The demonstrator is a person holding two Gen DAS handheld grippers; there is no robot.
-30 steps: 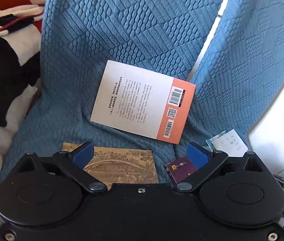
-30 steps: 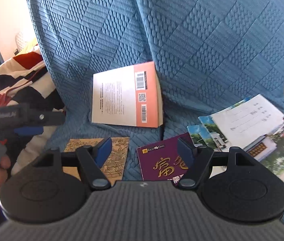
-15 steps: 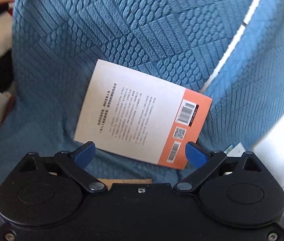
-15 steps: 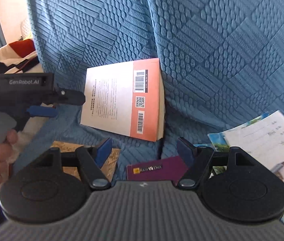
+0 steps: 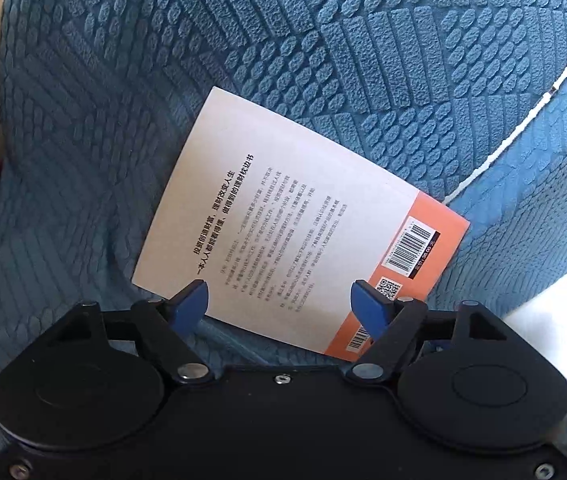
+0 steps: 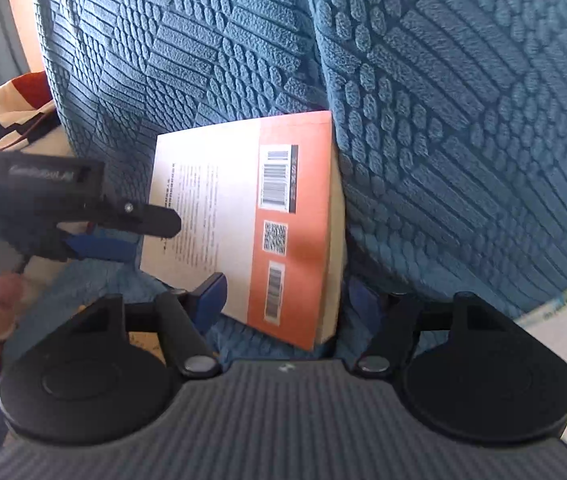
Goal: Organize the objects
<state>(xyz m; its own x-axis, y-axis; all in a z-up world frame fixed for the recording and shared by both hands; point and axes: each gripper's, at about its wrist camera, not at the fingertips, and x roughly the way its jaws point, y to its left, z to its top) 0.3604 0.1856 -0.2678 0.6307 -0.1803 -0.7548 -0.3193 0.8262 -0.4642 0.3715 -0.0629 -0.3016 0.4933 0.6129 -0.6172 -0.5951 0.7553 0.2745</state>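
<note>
This looks like a home, most likely a living room — a sofa draped in a thick blue quilted cover (image 5: 283,60) fills both views, seat and backrest alike. A paperback book (image 6: 251,216) leans against the backrest. At the left edge lies a patterned blanket (image 6: 23,96) in cream, red and black — soft furnishings of a lived-in room; behind it stands a pale wall (image 6: 15,36).

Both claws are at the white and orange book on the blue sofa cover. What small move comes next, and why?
Probably ease both claws forward onto the book before closing. The left claw, whose jaws have just been closing, and the right claw are both open at its near edge, neither pressing it, as it leans on the sofa cover.
</note>
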